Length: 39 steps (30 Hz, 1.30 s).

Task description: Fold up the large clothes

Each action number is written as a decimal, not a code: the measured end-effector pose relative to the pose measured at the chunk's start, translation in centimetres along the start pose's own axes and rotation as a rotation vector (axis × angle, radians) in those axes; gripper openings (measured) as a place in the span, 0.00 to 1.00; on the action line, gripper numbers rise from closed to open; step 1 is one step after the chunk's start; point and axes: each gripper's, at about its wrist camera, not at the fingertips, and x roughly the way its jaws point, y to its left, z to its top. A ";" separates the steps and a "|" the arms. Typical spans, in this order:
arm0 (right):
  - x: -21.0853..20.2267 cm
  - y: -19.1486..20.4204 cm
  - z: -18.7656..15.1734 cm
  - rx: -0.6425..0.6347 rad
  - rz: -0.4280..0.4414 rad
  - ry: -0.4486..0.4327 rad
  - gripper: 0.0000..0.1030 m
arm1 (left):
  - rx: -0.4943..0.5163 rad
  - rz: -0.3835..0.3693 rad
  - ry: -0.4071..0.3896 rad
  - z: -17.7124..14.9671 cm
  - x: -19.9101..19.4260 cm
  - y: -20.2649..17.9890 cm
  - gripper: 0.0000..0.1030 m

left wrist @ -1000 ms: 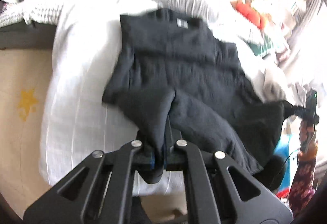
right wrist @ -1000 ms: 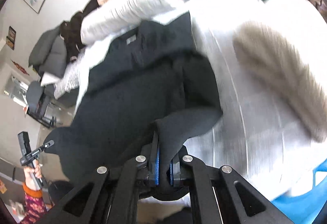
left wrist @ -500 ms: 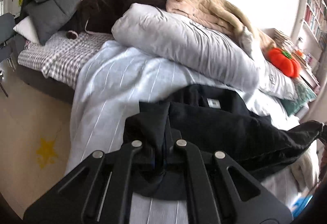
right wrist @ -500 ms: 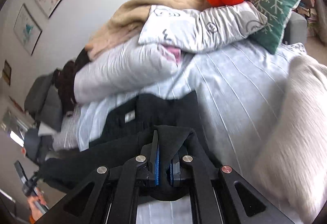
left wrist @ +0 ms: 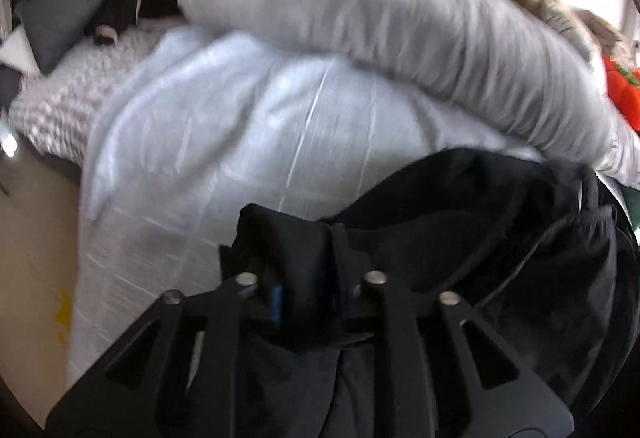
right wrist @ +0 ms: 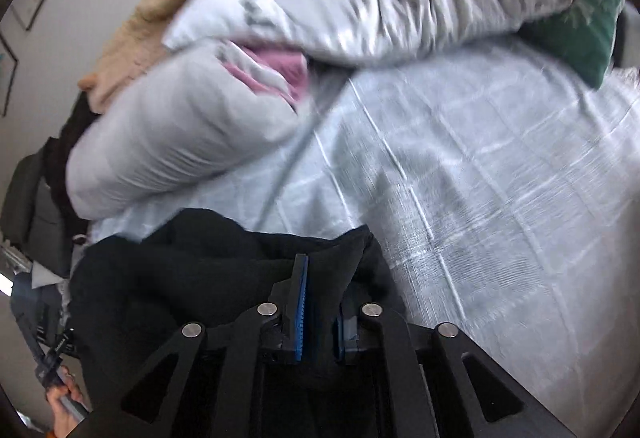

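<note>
On my left wrist view, the left gripper (left wrist: 310, 302) is letting go: its jaws are opening, with a fold of the black garment (left wrist: 460, 238) bunched between them. The garment lies on the pale blue striped sheet (left wrist: 224, 142), below a grey duvet roll (left wrist: 400, 14).

On my right wrist view, the right gripper (right wrist: 318, 314) jaws are opening too, black garment (right wrist: 180, 278) cloth between the blue pads (right wrist: 301, 302), on the sheet (right wrist: 460, 178).

Motion-blurred pillows (left wrist: 400, 18), black garment (left wrist: 480, 238) cut off below, hiding tool fingertips
</note>
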 end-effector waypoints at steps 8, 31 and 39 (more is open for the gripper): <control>3.4 -1.6 0.2 -0.012 0.034 0.097 0.18 | -0.065 -0.035 0.043 0.9 0.1 1.0 0.37; 4.4 -0.2 1.0 -0.115 -0.097 0.062 0.36 | 0.064 -0.059 0.107 0.9 4.4 0.4 0.09; -2.1 3.9 0.2 -0.144 -0.260 -0.393 0.06 | -0.060 -0.017 -0.300 3.3 -4.9 1.1 0.07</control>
